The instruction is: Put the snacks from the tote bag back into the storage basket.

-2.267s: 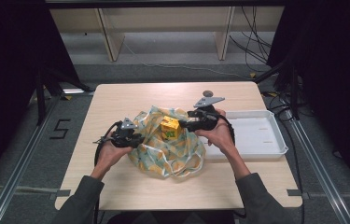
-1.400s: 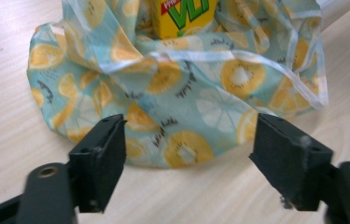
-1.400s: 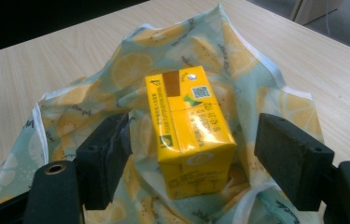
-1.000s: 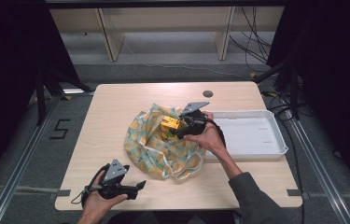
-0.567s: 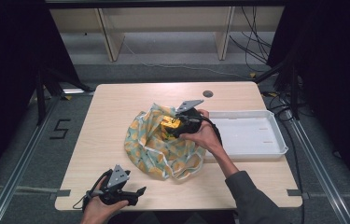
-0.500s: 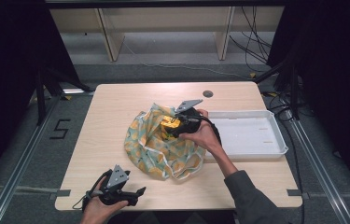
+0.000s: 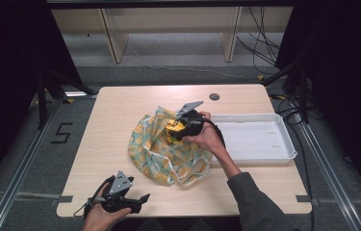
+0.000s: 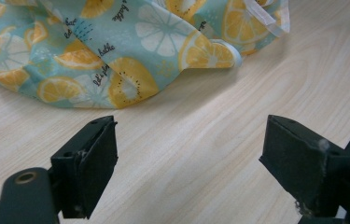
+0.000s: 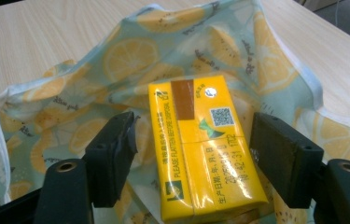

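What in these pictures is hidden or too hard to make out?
- Yellow carton: its bottom end is cut off by the lower edge of the right gripper view; in the high view the right gripper and the hand cover most of it.
- Fruit-print bag: cropped by the top edge of the left gripper view; its inside lies under folds.
- Left gripper: small in the high view.
- White tray: its near left corner is behind the forearm.

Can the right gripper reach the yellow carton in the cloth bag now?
Probably yes. The right gripper already has its jaws on either side of the yellow carton, gaps showing on both sides, and the cloth bag lies open around it.
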Demonstrator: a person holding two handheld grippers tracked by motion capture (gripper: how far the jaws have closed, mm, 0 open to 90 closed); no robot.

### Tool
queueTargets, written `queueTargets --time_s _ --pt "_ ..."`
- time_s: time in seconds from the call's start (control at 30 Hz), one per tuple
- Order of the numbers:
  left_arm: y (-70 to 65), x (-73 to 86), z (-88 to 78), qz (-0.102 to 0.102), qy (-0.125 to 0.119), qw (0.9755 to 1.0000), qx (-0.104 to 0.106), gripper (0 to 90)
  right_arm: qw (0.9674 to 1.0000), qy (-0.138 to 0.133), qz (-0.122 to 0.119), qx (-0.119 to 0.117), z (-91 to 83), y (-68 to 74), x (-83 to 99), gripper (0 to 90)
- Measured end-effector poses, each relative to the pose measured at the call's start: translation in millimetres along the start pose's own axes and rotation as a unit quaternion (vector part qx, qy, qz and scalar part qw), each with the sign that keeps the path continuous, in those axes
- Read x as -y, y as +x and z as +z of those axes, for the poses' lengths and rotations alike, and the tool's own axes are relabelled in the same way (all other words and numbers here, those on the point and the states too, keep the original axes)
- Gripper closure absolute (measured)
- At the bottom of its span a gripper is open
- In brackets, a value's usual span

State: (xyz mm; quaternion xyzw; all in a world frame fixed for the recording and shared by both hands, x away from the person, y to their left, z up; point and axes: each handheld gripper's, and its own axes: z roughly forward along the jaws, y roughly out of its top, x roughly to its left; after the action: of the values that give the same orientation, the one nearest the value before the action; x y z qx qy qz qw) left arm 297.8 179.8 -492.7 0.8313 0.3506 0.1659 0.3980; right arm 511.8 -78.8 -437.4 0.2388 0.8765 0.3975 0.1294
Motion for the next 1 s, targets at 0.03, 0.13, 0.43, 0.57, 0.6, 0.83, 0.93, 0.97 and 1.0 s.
queueTargets --time_s 0.03,0.13,0.43,0.57,0.6,0.83,0.93,0.97,1.0 --pt "-0.6 0.2 0.8 -0.003 -0.001 1.0000 -0.002 17.6 1.0000 0.009 0.001 -0.004 -0.4 -0.5 -0.1 34.0" --pt "0.2 0.8 1.9 0.000 0.002 1.0000 0.002 17.7 0.9999 0.014 0.001 -0.004 4.9 -1.9 2.9 36.7" --pt "-0.2 3.2 5.7 0.005 0.016 0.9998 0.007 17.7 0.9995 0.025 0.003 -0.017 7.8 -4.9 5.5 46.1" --pt "-2.5 4.0 6.6 0.000 0.020 0.9998 0.007 17.7 0.9993 0.030 -0.019 -0.014 6.5 -5.3 5.1 49.9" --pt "-2.7 4.1 6.6 -0.001 0.020 0.9998 0.007 17.7 0.9992 0.028 -0.022 -0.015 6.7 -5.5 5.3 50.1" --pt "-1.5 4.6 7.3 -0.002 0.026 0.9997 0.007 17.7 0.9988 0.028 -0.031 -0.026 6.2 -5.7 4.6 51.0" --pt "-1.4 4.6 7.4 0.000 0.027 0.9996 0.005 17.8 0.9987 0.030 -0.027 -0.031 5.2 -5.1 3.8 51.2" --pt "-2.1 4.7 7.4 -0.003 0.025 0.9996 0.009 17.8 0.9988 0.029 -0.027 -0.029 5.4 -4.2 3.4 51.2" --pt "-1.2 4.6 6.6 0.003 0.030 0.9995 0.010 17.8 0.9986 0.030 -0.032 -0.029 5.0 -4.0 2.4 51.2"
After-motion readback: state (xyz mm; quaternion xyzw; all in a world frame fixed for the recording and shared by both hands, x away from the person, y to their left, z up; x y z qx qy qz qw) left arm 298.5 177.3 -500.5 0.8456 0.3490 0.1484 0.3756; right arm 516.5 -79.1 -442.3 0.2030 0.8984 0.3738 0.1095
